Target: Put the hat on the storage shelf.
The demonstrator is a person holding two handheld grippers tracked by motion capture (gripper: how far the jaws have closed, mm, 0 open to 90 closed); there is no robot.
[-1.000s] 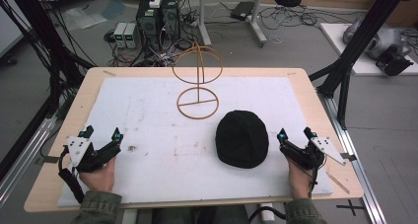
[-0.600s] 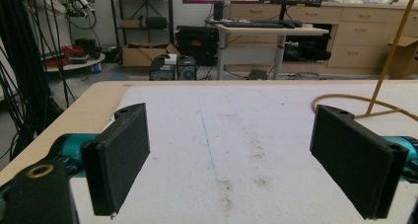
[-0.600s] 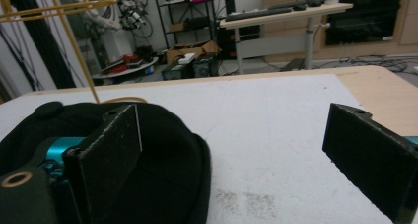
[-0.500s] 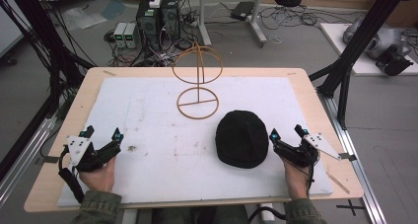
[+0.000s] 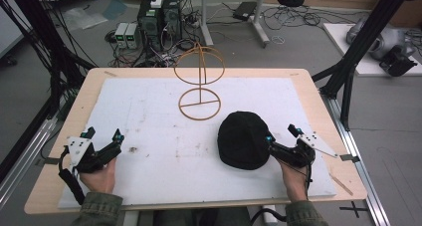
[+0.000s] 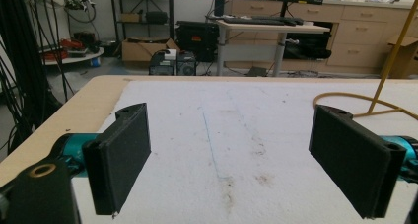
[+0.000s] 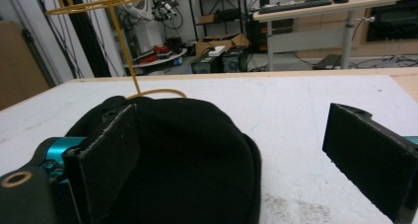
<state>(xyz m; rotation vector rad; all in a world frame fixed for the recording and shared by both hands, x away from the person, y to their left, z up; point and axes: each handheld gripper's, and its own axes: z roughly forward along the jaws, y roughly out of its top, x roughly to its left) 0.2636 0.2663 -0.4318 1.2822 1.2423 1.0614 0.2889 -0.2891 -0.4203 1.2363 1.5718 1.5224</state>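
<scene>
Black and soft, a rounded knit hat (image 5: 245,140) lies on the scuffed white foam mat (image 5: 149,111), near a thin yellow wire stand (image 5: 199,81). The right gripper (image 5: 282,145) sits at its edge, 2 jaws spread; the left gripper (image 5: 103,145) rests spread over bare mat.

I see olive-green sleeves (image 5: 97,211) at both wrists. My left gripper (image 5: 103,142) and right gripper (image 5: 282,139) look alike — black bodies, teal-capped tips, flat black jaw pads (slightly scuffed), a grey three-cornered plate (image 5: 78,147) on top, a black cable (image 5: 69,183) trailing behind.
</scene>
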